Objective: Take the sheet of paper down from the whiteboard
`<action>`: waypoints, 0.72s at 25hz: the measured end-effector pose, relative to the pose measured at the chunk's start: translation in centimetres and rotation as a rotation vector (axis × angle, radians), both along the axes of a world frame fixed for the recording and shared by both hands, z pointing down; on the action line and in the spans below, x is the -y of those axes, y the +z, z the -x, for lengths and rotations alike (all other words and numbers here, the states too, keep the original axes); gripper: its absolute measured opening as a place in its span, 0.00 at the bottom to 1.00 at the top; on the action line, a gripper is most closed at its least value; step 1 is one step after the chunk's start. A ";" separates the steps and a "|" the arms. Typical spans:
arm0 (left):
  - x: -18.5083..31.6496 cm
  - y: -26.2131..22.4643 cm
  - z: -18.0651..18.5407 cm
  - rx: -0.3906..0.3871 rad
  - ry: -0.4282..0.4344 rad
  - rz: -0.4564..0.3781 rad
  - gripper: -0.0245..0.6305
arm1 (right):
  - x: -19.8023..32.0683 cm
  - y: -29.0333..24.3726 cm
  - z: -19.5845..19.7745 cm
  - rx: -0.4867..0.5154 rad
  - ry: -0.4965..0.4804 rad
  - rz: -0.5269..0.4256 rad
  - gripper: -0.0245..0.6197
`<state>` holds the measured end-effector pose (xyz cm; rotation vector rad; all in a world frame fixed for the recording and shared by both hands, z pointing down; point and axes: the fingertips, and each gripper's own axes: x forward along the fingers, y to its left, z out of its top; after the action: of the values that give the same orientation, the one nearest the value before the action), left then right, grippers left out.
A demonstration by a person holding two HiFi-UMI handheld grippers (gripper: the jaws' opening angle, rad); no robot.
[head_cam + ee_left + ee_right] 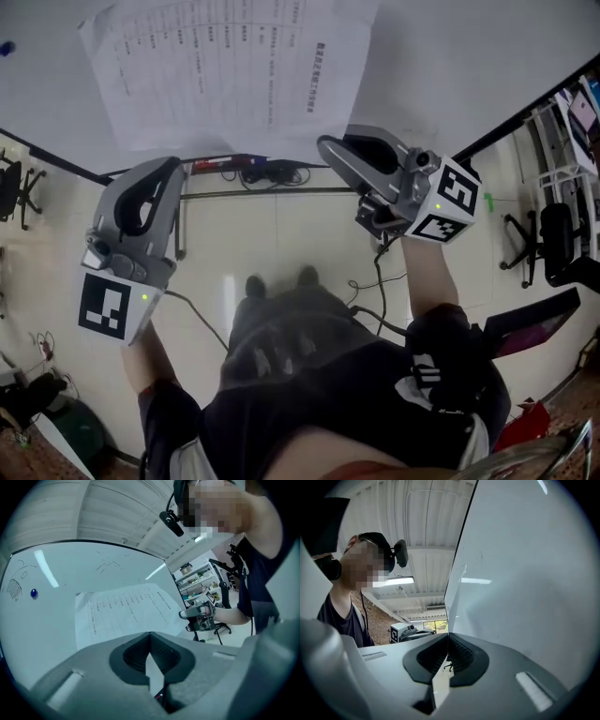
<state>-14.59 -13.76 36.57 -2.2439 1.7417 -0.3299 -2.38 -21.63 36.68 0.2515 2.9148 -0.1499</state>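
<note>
A printed sheet of paper lies against the whiteboard, with its lower edge toward me. My left gripper is shut at the sheet's lower left edge, and a white strip shows between its pads. At the lower right corner my right gripper is shut too. In the right gripper view the sheet appears edge-on and runs straight down into the closed jaws. The left gripper view shows the sheet face-on, with the right gripper at its corner.
A blue magnet sits on the board left of the sheet, apart from it. The board's tray carries markers just below the grippers. Office chairs and shelves stand to the right, and cables lie on the floor.
</note>
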 end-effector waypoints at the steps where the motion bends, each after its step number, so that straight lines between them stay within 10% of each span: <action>1: -1.7 0.3 0.3 -0.013 -0.014 -0.004 0.04 | -1.5 0.4 0.4 -0.018 -0.004 -0.010 0.04; 18: -6.6 -5.4 3.9 -0.040 0.018 0.057 0.04 | -7.9 -3.6 3.2 -0.270 0.052 -0.129 0.04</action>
<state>-18.45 -7.17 31.21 -2.3193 1.7525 -0.3366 -5.61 -13.78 33.10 0.1887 3.2010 0.0139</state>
